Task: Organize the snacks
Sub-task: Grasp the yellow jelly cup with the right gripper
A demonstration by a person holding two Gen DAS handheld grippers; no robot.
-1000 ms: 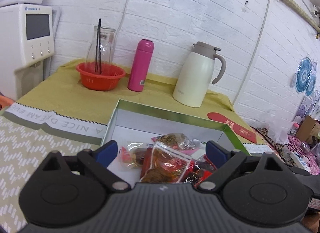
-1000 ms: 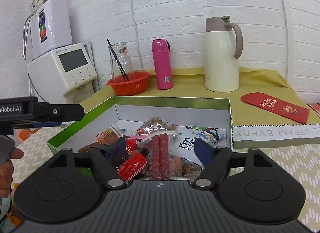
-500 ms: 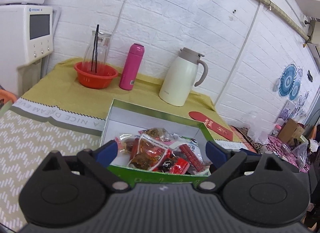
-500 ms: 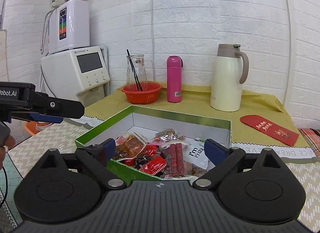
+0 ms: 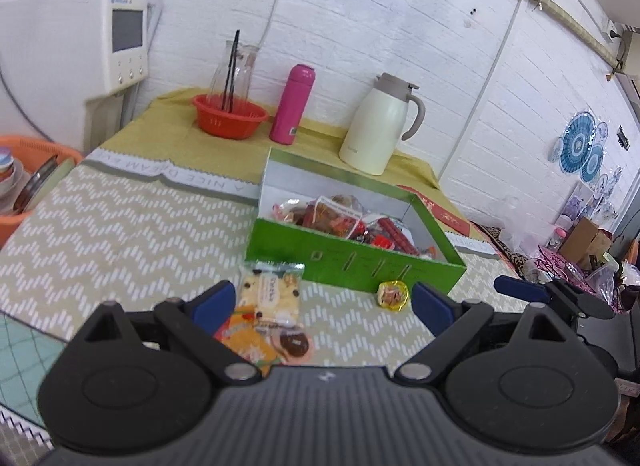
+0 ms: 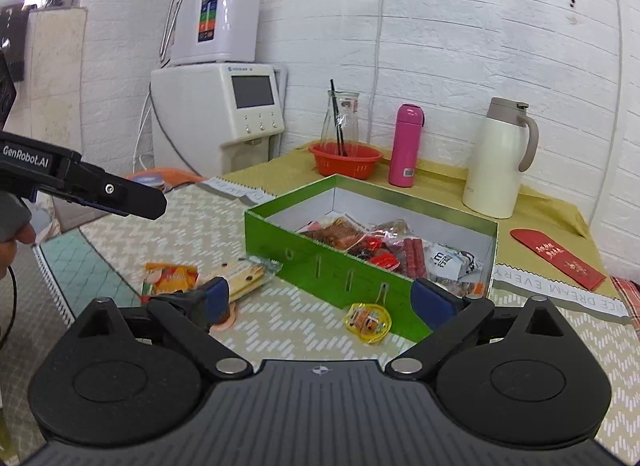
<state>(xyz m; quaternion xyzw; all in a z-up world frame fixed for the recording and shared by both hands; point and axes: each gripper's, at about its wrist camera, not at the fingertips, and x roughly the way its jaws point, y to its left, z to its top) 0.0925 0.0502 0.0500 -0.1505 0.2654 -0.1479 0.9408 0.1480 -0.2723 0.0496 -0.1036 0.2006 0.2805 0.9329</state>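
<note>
A green box (image 5: 352,264) (image 6: 332,266) holds several snack packets. In front of it on the patterned cloth lie a cookie packet (image 5: 272,294) (image 6: 244,278), an orange packet (image 5: 244,340) (image 6: 172,278), a small round brown snack (image 5: 296,344) and a yellow wrapped sweet (image 5: 394,294) (image 6: 368,322). My left gripper (image 5: 324,302) is open and empty above the loose packets; it also shows in the right wrist view (image 6: 120,195). My right gripper (image 6: 324,300) is open and empty, above the cloth in front of the box; its fingers (image 5: 520,288) show at the right of the left wrist view.
At the back stand a red bowl (image 5: 230,115) with a glass bottle, a pink flask (image 5: 292,105) and a cream jug (image 5: 378,125). A red envelope (image 6: 560,258) lies right of the box. A white machine (image 6: 220,117) stands left. An orange basket (image 5: 24,177) sits at far left.
Both grippers have pulled back and up from over the box. The box front and the loose snacks on the cloth have come into view.
</note>
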